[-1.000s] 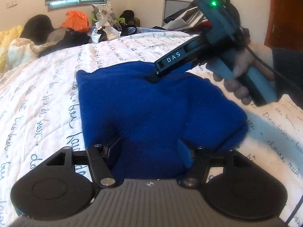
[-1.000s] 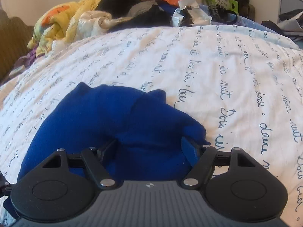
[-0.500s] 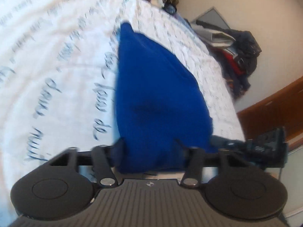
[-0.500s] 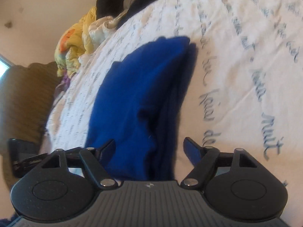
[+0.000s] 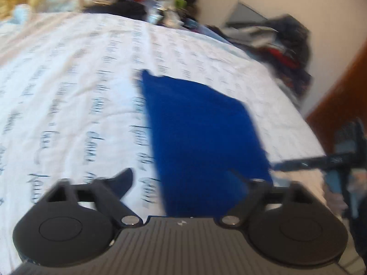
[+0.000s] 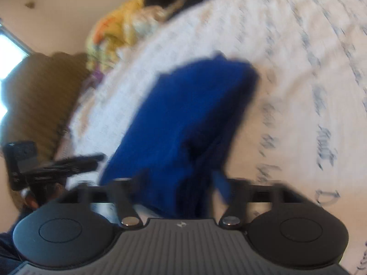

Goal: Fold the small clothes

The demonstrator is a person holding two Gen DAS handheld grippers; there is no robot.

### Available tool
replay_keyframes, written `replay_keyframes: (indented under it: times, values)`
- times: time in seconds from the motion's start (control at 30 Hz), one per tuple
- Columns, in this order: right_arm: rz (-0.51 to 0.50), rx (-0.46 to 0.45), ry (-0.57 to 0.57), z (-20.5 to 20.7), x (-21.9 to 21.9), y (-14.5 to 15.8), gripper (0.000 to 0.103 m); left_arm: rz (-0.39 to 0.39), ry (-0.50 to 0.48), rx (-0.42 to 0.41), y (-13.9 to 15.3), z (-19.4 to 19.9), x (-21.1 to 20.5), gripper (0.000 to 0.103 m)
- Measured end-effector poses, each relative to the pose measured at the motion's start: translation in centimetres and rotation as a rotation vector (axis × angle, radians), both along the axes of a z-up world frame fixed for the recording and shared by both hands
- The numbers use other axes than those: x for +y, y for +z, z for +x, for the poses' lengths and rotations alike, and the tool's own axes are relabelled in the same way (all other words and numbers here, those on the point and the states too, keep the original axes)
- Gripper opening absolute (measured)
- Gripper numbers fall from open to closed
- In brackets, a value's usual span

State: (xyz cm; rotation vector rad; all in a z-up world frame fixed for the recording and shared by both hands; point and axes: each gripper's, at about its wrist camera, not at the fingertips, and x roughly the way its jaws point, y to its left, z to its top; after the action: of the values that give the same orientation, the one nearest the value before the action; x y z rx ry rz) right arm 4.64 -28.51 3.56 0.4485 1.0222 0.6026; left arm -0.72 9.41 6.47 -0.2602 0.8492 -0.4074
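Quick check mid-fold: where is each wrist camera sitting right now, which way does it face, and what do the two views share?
Left wrist: low over the bed, facing along the blue garment toward the far clutter; its own left gripper shows, open.
Right wrist: near the garment's near end, facing toward the yellow bedding; its own right gripper shows, open.
Shared: the garment, the bed, and each other's gripper.
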Motion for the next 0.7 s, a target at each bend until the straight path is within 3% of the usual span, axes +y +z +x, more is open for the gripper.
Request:
replay_keyframes:
  times: [0.03,0.1,0.17,0.27,0.3,0.33,0.37,0.4,0.43,0.5,0.53,0.57,0.63,0.67,0.7]
  values:
    - [-0.008,0.000,-0.064,0.6,-0.7,-0.3,0.085,-0.034,0.024,0.002,-0.1,0.8,0.3,0.088]
    - [0.083,-0.006,-0.184,2.6,-2.5,-0.4,0.085,-0.070,0.052,0.007,-0.1,2.9,0.1,0.088]
    - [0.169,-0.021,-0.242,5.1,-3.5,-0.3,0.084,-0.040,0.081,-0.004,0.1,6.0,-1.2,0.087]
    - [0.084,0.000,-0.257,10.3,-2.0,-0.7,0.084,0.061,0.105,0.014,-1.0,10.9,-3.4,0.078]
    - [0.039,0.016,-0.247,11.9,-1.1,-1.2,0.083,0.107,0.110,0.029,-1.5,12.4,-4.3,0.069]
    - [0.007,0.009,-0.240,13.1,-0.2,-1.6,0.072,0.143,0.106,0.033,-2.1,13.5,-4.9,0.055]
    - [-0.018,-0.032,-0.219,13.7,0.8,-1.6,0.050,0.181,0.091,-0.015,-2.1,13.7,-5.7,0.046]
    - [-0.071,-0.038,-0.180,14.5,2.0,-1.8,0.008,0.239,0.071,-0.051,-2.0,13.9,-6.6,0.030]
    - [-0.123,-0.089,-0.157,14.9,2.9,-1.7,0.009,0.321,0.055,-0.096,-2.2,13.9,-7.7,0.030]
    - [-0.231,-0.193,-0.142,14.9,3.3,-2.1,0.007,0.398,0.025,-0.153,-2.5,13.5,-8.5,0.031]
    - [-0.207,-0.186,-0.159,14.8,2.9,-2.3,0.007,0.419,0.019,-0.171,-2.4,12.9,-8.5,0.035]
    - [-0.195,-0.169,-0.164,14.8,2.7,-2.1,0.008,0.427,0.020,-0.188,-2.1,12.1,-8.3,0.036]
    - [-0.215,-0.153,-0.166,14.1,2.6,-1.1,0.020,0.411,0.035,-0.256,-0.8,9.8,-7.4,0.038]
    - [-0.226,-0.170,-0.190,13.3,2.5,-0.1,0.020,0.388,0.030,-0.305,0.0,8.4,-7.2,0.039]
    - [-0.210,-0.217,-0.219,12.5,2.4,1.0,0.021,0.355,0.011,-0.346,0.7,6.9,-7.3,0.046]
